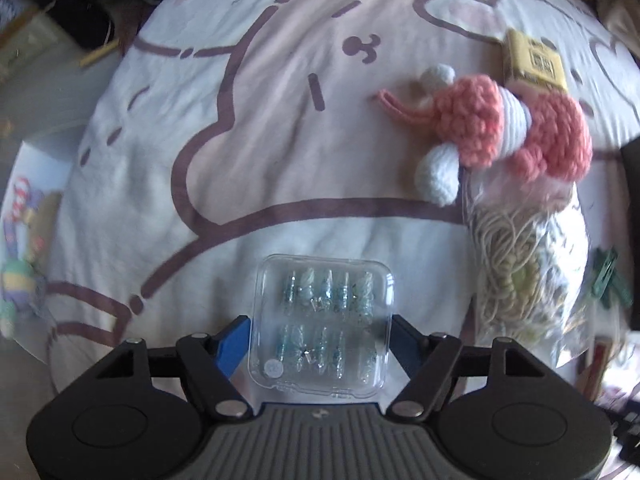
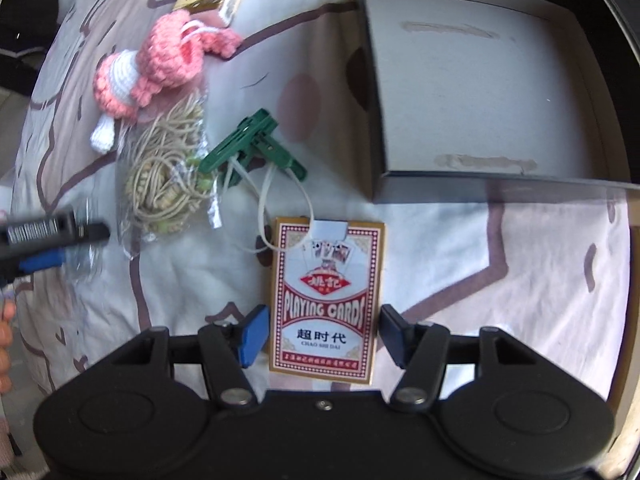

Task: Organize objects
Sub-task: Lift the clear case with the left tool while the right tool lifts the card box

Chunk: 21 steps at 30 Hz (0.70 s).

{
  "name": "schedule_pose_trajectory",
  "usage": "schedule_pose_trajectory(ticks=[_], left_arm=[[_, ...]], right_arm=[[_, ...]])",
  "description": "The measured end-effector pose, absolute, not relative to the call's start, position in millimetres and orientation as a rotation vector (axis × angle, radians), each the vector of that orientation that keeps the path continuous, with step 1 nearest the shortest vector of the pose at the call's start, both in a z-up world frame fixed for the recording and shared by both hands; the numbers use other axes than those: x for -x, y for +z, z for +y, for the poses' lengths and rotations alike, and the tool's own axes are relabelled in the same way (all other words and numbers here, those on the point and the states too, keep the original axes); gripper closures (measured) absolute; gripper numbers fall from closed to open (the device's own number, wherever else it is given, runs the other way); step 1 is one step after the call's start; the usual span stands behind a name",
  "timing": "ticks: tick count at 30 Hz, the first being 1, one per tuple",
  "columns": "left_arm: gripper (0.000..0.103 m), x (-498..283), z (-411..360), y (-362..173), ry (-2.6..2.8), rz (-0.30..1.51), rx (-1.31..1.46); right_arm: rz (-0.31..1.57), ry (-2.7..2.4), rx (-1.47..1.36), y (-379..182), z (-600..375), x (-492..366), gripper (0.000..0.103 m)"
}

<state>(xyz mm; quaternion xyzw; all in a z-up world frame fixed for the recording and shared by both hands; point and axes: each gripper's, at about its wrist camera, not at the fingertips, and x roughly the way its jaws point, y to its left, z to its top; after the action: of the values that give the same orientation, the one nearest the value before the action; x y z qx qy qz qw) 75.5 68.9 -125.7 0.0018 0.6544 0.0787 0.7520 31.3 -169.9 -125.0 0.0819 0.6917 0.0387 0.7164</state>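
We had the left gripper (image 1: 320, 344) clamped on a clear plastic clamshell case of small blue-green beads (image 1: 322, 322), and the right gripper (image 2: 322, 336) gripping a red-and-white box of playing cards (image 2: 326, 300) on the pink-and-white cartoon-print bedsheet (image 1: 280, 120). At one o'clock from the cards lay an open dark-walled box (image 2: 472, 80); at ten o'clock, a green plastic clip (image 2: 252, 148).

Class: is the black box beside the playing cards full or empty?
Empty: the black box shows only its bare pale floor.
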Motion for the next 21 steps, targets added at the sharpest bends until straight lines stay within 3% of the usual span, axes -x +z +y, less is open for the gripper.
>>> schedule_pose_trajectory(ticks=[9, 14, 17, 21], left_arm=[[0.026, -74, 72, -127, 0.161, 1.415, -0.041], [0.019, -77, 73, -135, 0.148, 1.396, -0.061], [0.029, -79, 82, -135, 0.131, 1.407, 0.014], [0.029, -81, 83, -134, 0.136, 1.410, 0.016]], right_arm=[[1.519, 0.037, -0.203, -128, -165, -28, 0.039], [1.516, 0.027, -0.180, -130, -156, -26, 0.038], [1.518, 0.025, -0.164, -129, -151, -25, 0.041], [1.522, 0.025, -0.156, -127, -145, -24, 0.043]])
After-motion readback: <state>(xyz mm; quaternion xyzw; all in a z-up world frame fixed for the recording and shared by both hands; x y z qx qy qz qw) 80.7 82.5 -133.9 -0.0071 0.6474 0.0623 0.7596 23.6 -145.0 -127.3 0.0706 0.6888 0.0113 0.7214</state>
